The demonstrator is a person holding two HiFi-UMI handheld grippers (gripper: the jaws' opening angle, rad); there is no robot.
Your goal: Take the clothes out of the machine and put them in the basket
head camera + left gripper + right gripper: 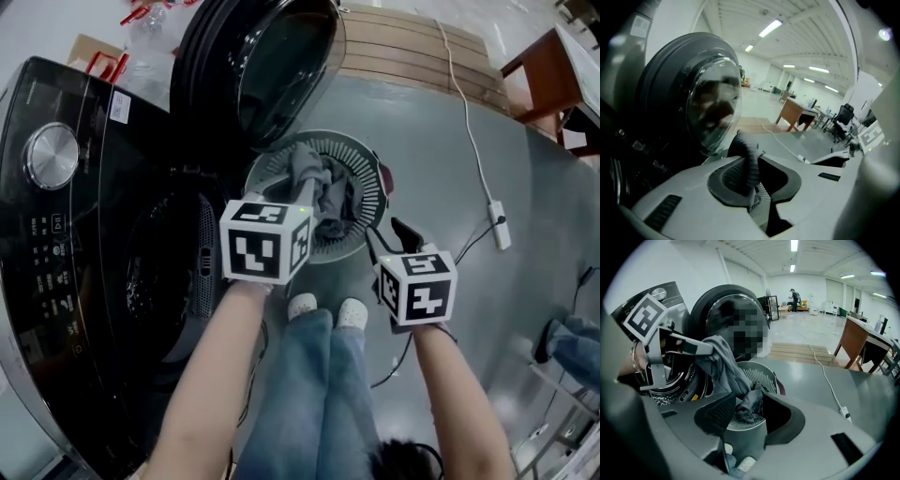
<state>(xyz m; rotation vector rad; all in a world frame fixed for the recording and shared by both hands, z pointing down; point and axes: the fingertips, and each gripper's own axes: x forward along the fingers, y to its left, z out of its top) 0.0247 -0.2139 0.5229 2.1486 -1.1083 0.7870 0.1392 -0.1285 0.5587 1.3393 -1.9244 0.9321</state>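
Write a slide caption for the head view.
Left tongs hold a grey garment over the basket beside the open washer; right tongs open.

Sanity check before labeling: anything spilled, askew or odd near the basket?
Nothing stands out. The basket stands upright beside the machine, and no clothes show on the floor around it. One grey garment hangs from the shut left gripper down into the basket, not yet released. The right gripper is open and grips nothing.

Ceiling strip lights (769,28) far above the left gripper (751,161) give bright, even light; glare streaks the door glass (712,112) left of its jaws; gripper views bend hard, darken at corners, near jaws soft.
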